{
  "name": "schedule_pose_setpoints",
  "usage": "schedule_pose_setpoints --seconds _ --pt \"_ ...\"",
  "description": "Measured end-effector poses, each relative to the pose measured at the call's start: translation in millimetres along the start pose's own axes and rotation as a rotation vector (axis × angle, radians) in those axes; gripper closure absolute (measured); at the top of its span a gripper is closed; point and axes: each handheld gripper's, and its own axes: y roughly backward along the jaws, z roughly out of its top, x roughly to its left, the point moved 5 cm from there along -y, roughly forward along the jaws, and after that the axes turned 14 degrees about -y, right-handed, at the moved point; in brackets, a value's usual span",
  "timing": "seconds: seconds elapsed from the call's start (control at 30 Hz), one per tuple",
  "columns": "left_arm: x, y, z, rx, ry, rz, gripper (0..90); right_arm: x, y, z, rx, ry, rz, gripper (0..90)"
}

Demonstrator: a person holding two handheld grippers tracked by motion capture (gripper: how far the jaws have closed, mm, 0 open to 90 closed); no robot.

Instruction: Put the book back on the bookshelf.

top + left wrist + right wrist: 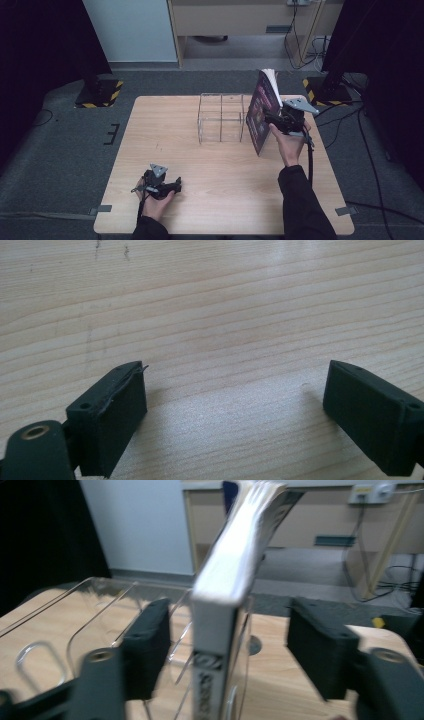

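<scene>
Right now, from the high view, I am standing a purple-covered book [262, 111] upright at the right end of the clear wire-framed rack [221, 117] that sits toward the far edge of the table [215, 170], and my right gripper [272, 120] reaches in at the book's near edge; whether its pads touch the cover I cannot tell from up there, since the jaws blend into the dark cover. My left gripper [176, 186] rests near the table's near-left corner, well apart from the rack and idle. Next, the left gripper view looks flat across bare wood grain, with its two black pads [117, 415] spread wide and nothing between them. Then the right gripper view gives the clearest word: the book [222, 605] stands spine toward me between my jaws, page edges fanning at the top, and both pads stand off from it with daylight on either side, so the jaws are spread and the book leans on its own against the rack [90, 615]. I judge this the letting-go step; the next move calls for backing the right gripper straight out without brushing the covers. The picture is blurred, the spine lettering is unreadable, and the book's foot is cut off, so I cannot tell whether it stands inside the rack or just beside it.
</scene>
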Motion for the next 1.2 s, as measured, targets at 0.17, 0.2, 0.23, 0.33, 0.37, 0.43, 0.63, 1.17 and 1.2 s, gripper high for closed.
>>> schedule_pose_setpoints --seconds 0.17,0.2,0.23,0.33,0.37,0.43,0.63,1.17,1.2 --pt "0.0 0.0 0.0 0.0 0.0 0.0 9.5 1.8 9.3 -4.6 0.011 -0.001 0.047 15.9" --pt "0.0 0.0 0.0 0.0 0.0 0.0 9.5 1.9 11.7 -6.1 0.011 0.004 0.05 15.3" --pt "0.0 0.0 0.0 0.0 0.0 0.0 9.5 1.7 14.6 -7.7 0.012 0.01 0.049 14.8" --pt "0.0 0.0 0.0 0.0 0.0 0.0 9.5 -0.8 23.1 -14.9 0.028 0.031 0.055 12.4" --pt "0.0 0.0 0.0 0.0 0.0 0.0 9.5 -1.6 25.9 -17.7 0.033 0.035 0.056 12.3" --pt "0.0 0.0 0.0 0.0 0.0 0.0 9.5 -3.5 30.6 -24.0 0.052 0.048 0.057 10.8" --pt "0.0 0.0 0.0 0.0 0.0 0.0 9.5 -15.7 42.3 -48.0 0.117 0.071 0.059 8.9" --pt "0.0 -0.2 0.1 0.002 -0.003 -0.006 8.8 -74.9 66.0 -122.5 0.287 0.075 0.003 8.5" --pt "0.0 -0.3 0.1 0.003 -0.004 -0.007 8.5 -76.6 66.8 -124.6 0.29 0.08 -0.002 8.4"
